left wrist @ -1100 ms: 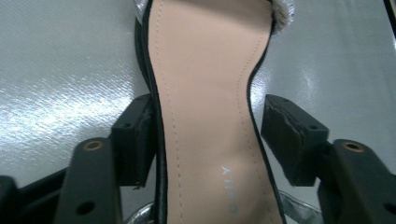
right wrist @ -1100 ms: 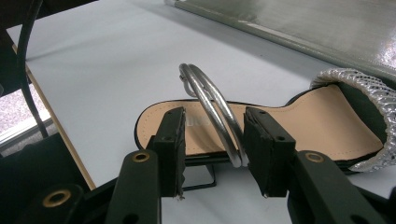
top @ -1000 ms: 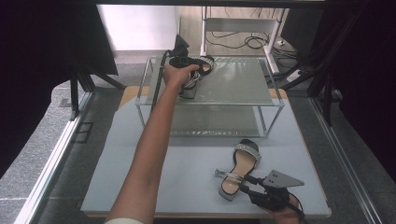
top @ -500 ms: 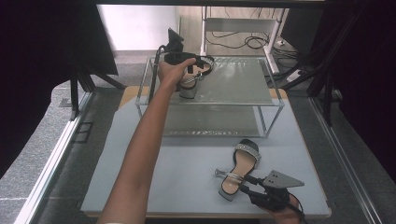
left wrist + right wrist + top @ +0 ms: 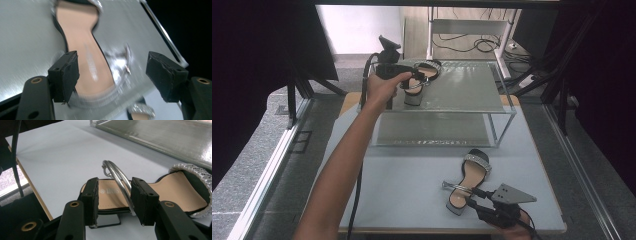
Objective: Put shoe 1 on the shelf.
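Right gripper (image 5: 113, 202) at near table edge, jaws pinched on heel end of a black sandal (image 5: 160, 192), pads on both sides of its tan insole, silver ankle ring (image 5: 120, 180) rising just ahead betw. them. Same sandal (image 5: 469, 180) flat on the pale grey table (image 5: 402, 190), glittery toe strap pointing away from gripper toward the metal rack (image 5: 447, 115). Left gripper (image 5: 112, 75) up over rack's top shelf (image 5: 25, 37), jaws spread wide, just been closing a little, pads touching nothing; second sandal (image 5: 82, 50) lying on shelf below and betw. them, tan insole running away from gripper, sparkly strap (image 5: 120, 65) blurred nr right pad. In high view left gripper (image 5: 404, 72) at shelf's far-left corner, second sandal (image 5: 419, 80) just beside it; hand (image 5: 382, 87) wrapped round grip, forearm stretched across table. Grippers well apart.
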A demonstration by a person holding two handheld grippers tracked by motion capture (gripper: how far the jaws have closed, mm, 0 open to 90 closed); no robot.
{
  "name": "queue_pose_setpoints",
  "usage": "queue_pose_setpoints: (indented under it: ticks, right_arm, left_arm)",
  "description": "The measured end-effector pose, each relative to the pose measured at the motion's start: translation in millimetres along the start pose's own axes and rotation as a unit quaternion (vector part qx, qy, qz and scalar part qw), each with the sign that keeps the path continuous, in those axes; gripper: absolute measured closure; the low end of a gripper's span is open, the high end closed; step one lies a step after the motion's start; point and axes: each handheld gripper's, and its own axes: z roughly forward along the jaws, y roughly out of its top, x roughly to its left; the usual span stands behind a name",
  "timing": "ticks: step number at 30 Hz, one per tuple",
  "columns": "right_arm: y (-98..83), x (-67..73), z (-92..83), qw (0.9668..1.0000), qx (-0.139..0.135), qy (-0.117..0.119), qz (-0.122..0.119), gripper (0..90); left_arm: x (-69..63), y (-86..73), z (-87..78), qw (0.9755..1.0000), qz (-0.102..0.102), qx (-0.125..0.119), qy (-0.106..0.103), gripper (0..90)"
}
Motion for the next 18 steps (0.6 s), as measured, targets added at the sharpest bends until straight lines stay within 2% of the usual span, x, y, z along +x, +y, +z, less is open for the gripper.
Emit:
queue_pose_setpoints:
  ticks: [3, 4, 5, 6, 7, 10, 15, 16, 17, 18]
  right_arm:
    - [2.3, 2.8, 1.4, 1.0000, -0.001, 0.000, -0.010, 57.5]
    - [2.3, 2.8, 1.4, 1.0000, -0.001, 0.000, -0.010, 57.5]
    - [2.9, 3.7, 2.1, 1.0000, 0.000, -0.001, -0.009, 57.0]
    - [2.9, 3.7, 2.1, 1.0000, 0.000, -0.001, -0.009, 57.0]
    - [2.8, 4.4, 2.9, 0.9999, -0.002, -0.002, -0.010, 56.4]
    - [3.4, 5.5, 2.8, 0.9999, 0.001, -0.002, -0.011, 56.1]
    - [5.7, 7.8, 3.8, 0.9999, 0.004, 0.002, -0.013, 58.8]
    - [5.7, 7.8, 3.8, 0.9999, 0.004, 0.002, -0.013, 58.8]
    - [6.7, 8.7, 5.0, 0.9999, 0.003, 0.005, -0.011, 60.4]
    - [6.7, 8.7, 5.0, 0.9999, 0.003, 0.005, -0.011, 60.4]
  left_arm:
    - [-1.2, -21.1, -17.1, 0.9994, 0.033, -0.002, -0.014, 26.7]
    - [-1.2, -21.1, -17.1, 0.9994, 0.033, -0.002, -0.014, 26.7]
    - [-1.9, -30.3, -25.9, 0.9987, 0.048, -0.002, -0.018, 26.5]
    - [-1.9, -30.3, -25.9, 0.9987, 0.048, -0.002, -0.018, 26.3]
    - [-1.5, -34.6, -30.1, 0.9982, 0.057, -0.004, -0.018, 26.3]
    - [1.0, -54.2, -41.9, 0.9974, 0.069, -0.010, -0.019, 26.0]
    - [6.4, -85.8, -48.2, 0.9959, 0.088, -0.010, -0.015, 25.9]
    - [6.4, -85.8, -48.2, 0.9959, 0.088, -0.010, -0.015, 25.9]
    - [6.9, -99.8, -49.3, 0.9948, 0.099, -0.008, -0.018, 25.9]
    - [6.9, -99.8, -49.3, 0.9948, 0.099, -0.008, -0.018, 25.9]
